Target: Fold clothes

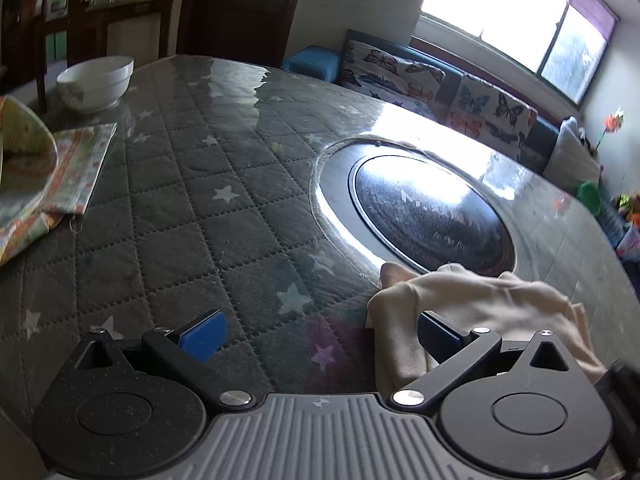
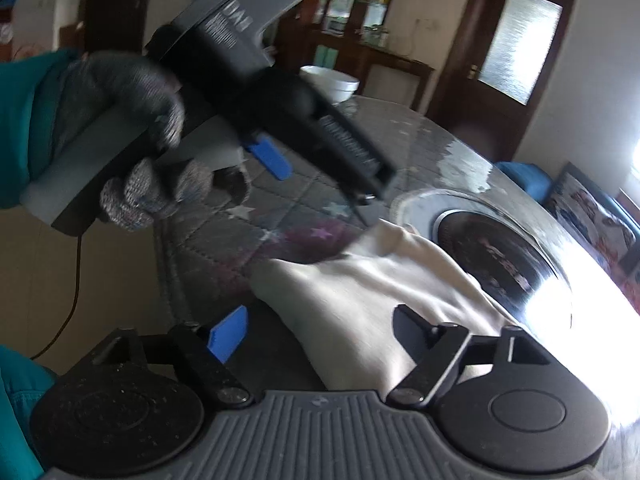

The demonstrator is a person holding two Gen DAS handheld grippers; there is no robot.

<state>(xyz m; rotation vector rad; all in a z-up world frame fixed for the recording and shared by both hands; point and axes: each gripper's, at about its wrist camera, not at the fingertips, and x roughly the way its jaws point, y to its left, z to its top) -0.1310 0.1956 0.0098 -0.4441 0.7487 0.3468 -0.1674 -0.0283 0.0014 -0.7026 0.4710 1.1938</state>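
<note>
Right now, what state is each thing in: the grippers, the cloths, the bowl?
Left gripper: open, holding nothing, right finger over the cream cloth's edge.
Right gripper: open, holding nothing.
Cream cloth: crumpled, lying unfolded on the table beside the round inset.
Patterned cloth: lying flat near the table's left edge.
Bowl: upright; contents not visible.

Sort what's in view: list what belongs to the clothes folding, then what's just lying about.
Job: cream garment, left gripper, right gripper, both open.

Lying about: white bowl, patterned cloth, round hotplate, butterfly cushions, quilted table cover.
</note>
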